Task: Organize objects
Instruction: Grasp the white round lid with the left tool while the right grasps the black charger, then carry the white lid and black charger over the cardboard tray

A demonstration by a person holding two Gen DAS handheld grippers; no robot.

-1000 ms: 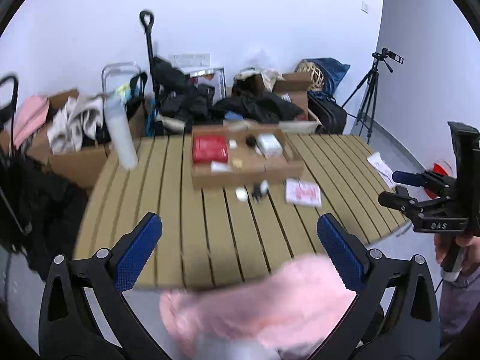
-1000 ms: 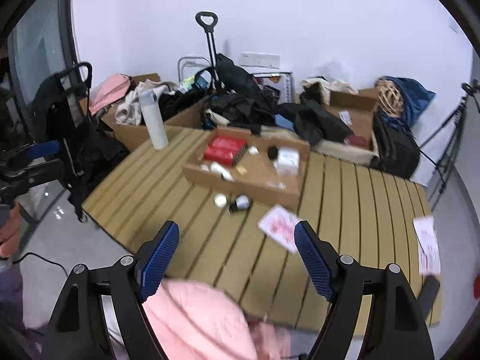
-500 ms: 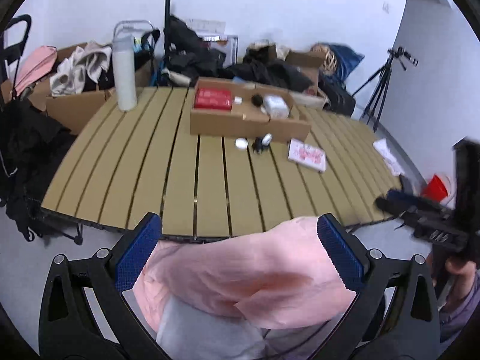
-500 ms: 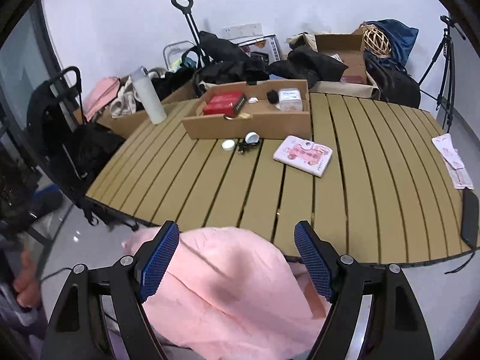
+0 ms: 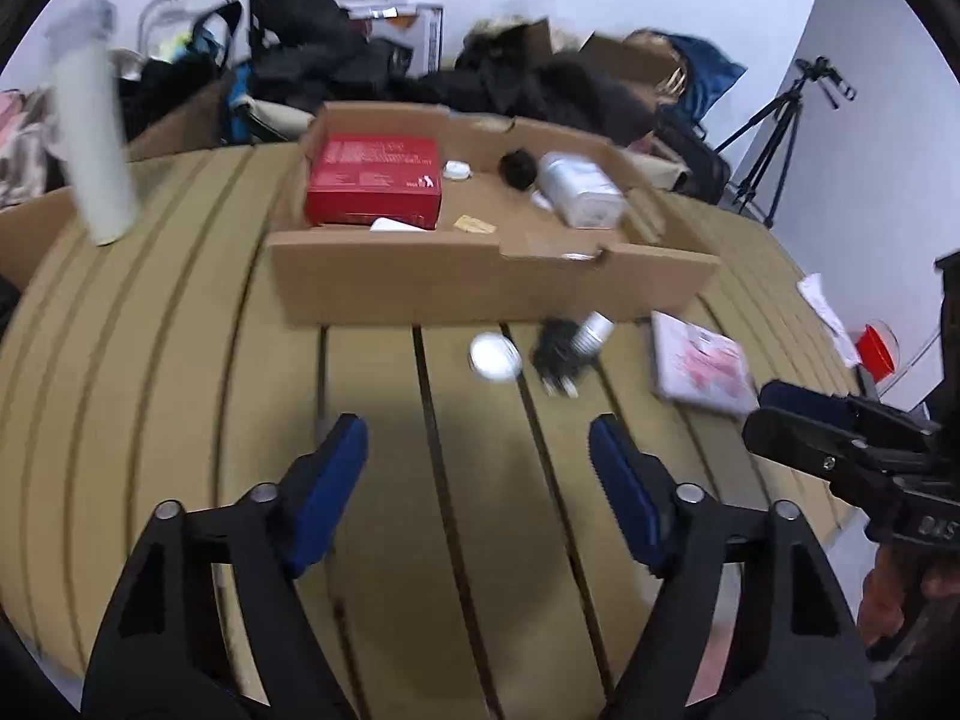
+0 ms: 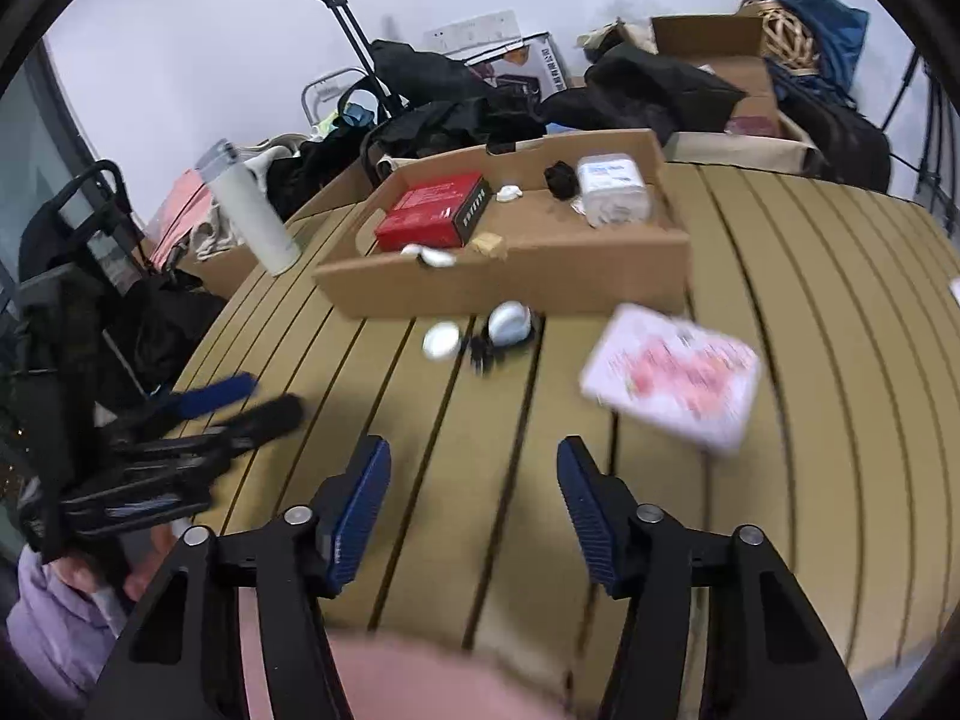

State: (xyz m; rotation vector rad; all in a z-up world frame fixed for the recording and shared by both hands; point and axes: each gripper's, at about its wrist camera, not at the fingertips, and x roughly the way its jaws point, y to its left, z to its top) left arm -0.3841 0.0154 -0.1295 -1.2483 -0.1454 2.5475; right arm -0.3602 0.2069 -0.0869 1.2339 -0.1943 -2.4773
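Observation:
A shallow cardboard box sits on the slatted table and holds a red box, a white container and small items. In front of it lie a white round lid, a black plug with a silver cap and a pink booklet. My left gripper is open and empty above the table, short of the lid. My right gripper is open and empty, short of the plug and left of the booklet.
A white bottle stands at the table's left. Bags, dark clothes and cardboard boxes crowd the floor behind the table. A tripod stands at the right. Papers lie at the table's right edge.
Both grippers have moved forward over the table toward the small items in front of the cardboard box. The pink cloth has dropped almost out of both views.

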